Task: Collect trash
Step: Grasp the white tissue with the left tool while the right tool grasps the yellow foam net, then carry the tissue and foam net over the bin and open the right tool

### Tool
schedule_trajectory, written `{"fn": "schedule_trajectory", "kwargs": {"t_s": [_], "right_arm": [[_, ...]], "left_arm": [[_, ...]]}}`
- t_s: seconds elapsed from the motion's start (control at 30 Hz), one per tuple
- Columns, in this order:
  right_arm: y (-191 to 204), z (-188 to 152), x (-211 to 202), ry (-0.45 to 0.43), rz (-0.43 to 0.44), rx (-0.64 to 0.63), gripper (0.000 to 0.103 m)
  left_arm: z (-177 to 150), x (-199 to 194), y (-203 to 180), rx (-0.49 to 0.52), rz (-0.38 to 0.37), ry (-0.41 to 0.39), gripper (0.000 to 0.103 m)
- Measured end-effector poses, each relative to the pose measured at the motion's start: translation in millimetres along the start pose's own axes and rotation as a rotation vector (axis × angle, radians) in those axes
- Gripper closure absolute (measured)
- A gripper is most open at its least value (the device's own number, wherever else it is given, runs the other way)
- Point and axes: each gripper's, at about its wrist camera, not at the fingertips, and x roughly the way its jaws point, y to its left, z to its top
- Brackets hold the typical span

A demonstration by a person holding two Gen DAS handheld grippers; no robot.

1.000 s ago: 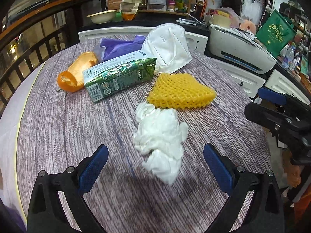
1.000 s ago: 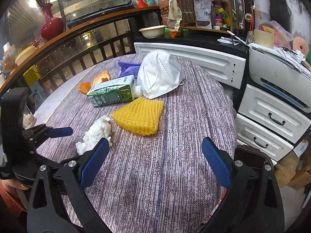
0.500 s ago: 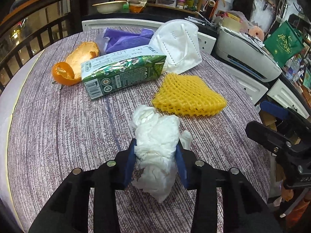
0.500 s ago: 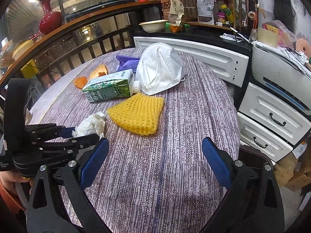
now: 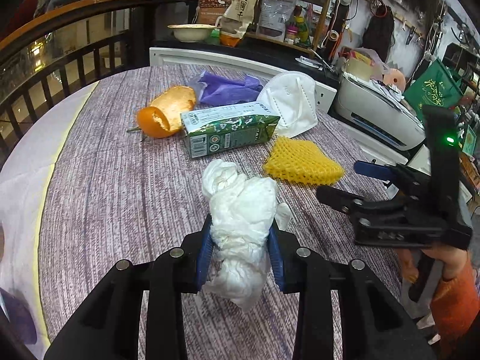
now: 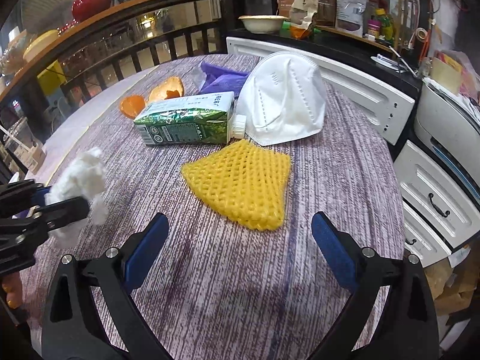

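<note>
My left gripper (image 5: 240,246) is shut on a crumpled white tissue (image 5: 240,210) and holds it lifted above the round table (image 5: 120,180); it also shows at the left of the right wrist view (image 6: 81,177). My right gripper (image 6: 238,249) is open and empty, just in front of a yellow foam net (image 6: 240,186). Behind lie a green drink carton (image 6: 183,126), a white face mask (image 6: 285,102), orange peel (image 5: 162,114) and a purple bag (image 5: 228,87).
A white cabinet with drawers (image 6: 435,186) and a printer (image 5: 378,114) stand right of the table. A dark railing (image 6: 135,51) runs behind. Shelves with packets and a bowl (image 5: 192,31) stand at the back.
My left gripper closed on the white tissue and lifted it off the table. My right gripper moved forward toward the yellow foam net and stayed open.
</note>
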Motion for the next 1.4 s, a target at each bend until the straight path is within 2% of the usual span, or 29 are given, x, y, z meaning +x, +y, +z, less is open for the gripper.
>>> {"fn": "schedule_trajectory", "kwargs": {"t_s": [0.13, 0.2, 0.33, 0.57, 0.67, 0.77, 1.1, 1.4], "right_arm": [[3.7, 7.2, 17.4, 0.04, 0.008, -0.005, 0.009], [6.5, 10.4, 24.2, 0.056, 0.008, -0.014, 0.015], [9.2, 13.6, 36.9, 0.096, 0.005, -0.019, 0.03], [5.9, 14.9, 35.6, 0.079, -0.013, -0.009, 0.066], [3.0, 13.8, 31.6, 0.066, -0.002, 0.006, 0.077], [3.5, 13.3, 25.6, 0.046, -0.005, 0.005, 0.083], [-7.3, 4.6, -1.1, -0.027, 0.026, 0.064, 0.085], [-26.8, -17.1, -41.6, -0.103, 0.039, 0.114, 0.085]], "left_arm": [[-3.7, -7.0, 4.6, -0.014, -0.016, -0.006, 0.069], [-5.5, -9.5, 6.4, -0.02, -0.025, -0.009, 0.069], [-8.7, -11.5, 10.2, -0.026, -0.031, -0.009, 0.069], [-12.2, -10.9, 14.9, -0.041, -0.038, -0.006, 0.069], [-13.0, -11.3, 15.9, -0.048, -0.043, -0.006, 0.069], [-13.5, -12.9, 14.7, -0.049, -0.044, -0.01, 0.069], [-16.1, -16.4, 6.1, -0.054, -0.052, -0.017, 0.069], [-15.4, -19.5, -16.7, -0.037, -0.075, -0.032, 0.069]]}}
